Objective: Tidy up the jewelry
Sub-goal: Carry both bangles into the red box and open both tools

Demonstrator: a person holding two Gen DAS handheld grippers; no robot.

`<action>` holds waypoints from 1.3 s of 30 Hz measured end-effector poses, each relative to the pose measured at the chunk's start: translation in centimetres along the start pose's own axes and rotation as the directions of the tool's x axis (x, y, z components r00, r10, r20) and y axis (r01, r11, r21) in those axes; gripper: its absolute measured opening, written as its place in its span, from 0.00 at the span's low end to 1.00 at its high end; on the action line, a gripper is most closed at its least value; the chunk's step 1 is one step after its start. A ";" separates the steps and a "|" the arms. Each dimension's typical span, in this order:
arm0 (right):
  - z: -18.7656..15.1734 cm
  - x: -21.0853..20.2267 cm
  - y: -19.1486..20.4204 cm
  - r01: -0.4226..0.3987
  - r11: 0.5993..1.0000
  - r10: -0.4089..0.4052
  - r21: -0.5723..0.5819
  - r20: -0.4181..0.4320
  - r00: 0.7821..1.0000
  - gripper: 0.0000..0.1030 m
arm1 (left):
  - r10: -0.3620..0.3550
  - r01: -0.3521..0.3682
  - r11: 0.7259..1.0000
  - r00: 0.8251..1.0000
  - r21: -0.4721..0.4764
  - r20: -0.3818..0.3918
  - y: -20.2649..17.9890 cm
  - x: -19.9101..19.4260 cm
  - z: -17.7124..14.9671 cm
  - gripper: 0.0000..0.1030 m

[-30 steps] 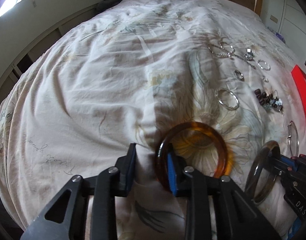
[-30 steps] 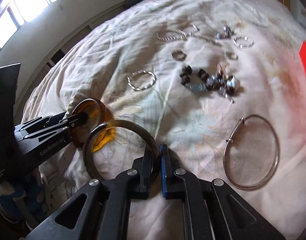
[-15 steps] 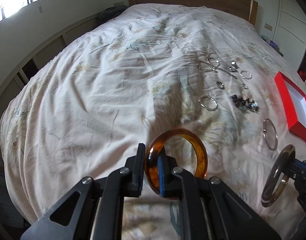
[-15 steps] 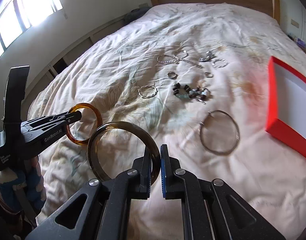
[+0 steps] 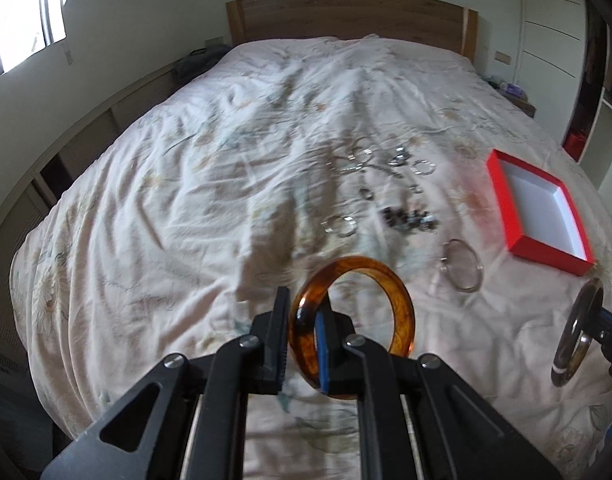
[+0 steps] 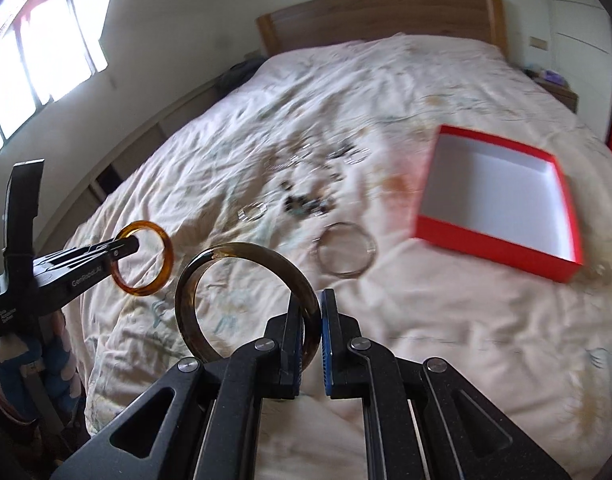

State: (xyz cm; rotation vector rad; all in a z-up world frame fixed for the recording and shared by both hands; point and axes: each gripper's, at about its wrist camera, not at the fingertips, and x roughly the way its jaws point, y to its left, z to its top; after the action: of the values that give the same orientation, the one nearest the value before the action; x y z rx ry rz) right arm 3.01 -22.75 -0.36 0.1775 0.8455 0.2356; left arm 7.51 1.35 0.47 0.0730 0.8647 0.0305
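Each gripper, left gripper and right gripper, clenches 1 rigid, slick, likely brittle bangle by its rim: amber bangle, smoky bangle.

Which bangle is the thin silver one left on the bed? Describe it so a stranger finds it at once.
Start at the open red box on the floral bedspread. Just off the box's near left corner lies the thin silver bangle, flat on the cloth, nearer than the scattered small pieces. It is the largest loose ring, a plain wire hoop, unlike the thick amber bangle and dark bangle held in grippers.
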 end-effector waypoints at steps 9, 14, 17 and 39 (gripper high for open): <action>2.4 -2.3 -8.2 0.107 0.992 -0.111 0.068 0.052 0.992 0.08 | -0.166 0.167 0.981 0.986 0.100 -0.009 -9.7 -0.2 4.3 0.10; 5.8 -1.0 -13.9 0.171 0.981 -0.176 0.090 0.046 0.983 0.08 | -0.242 0.244 0.958 0.970 0.154 -0.030 -16.0 1.9 7.2 0.11; 8.0 0.8 -16.8 0.206 0.975 -0.209 0.083 0.037 0.977 0.08 | -0.280 0.283 0.942 0.959 0.181 -0.039 -20.1 3.7 9.1 0.11; 14.7 16.3 -25.9 0.305 0.949 -0.315 -0.086 -0.159 0.936 0.08 | -0.332 0.389 0.892 0.909 0.229 -0.251 -32.2 18.2 8.4 0.10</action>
State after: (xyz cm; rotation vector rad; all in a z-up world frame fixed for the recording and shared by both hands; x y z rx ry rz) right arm 28.06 -44.04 -8.86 -0.0352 1.0222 -0.0218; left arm 25.65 -30.20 -10.36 0.1701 1.0755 -0.4432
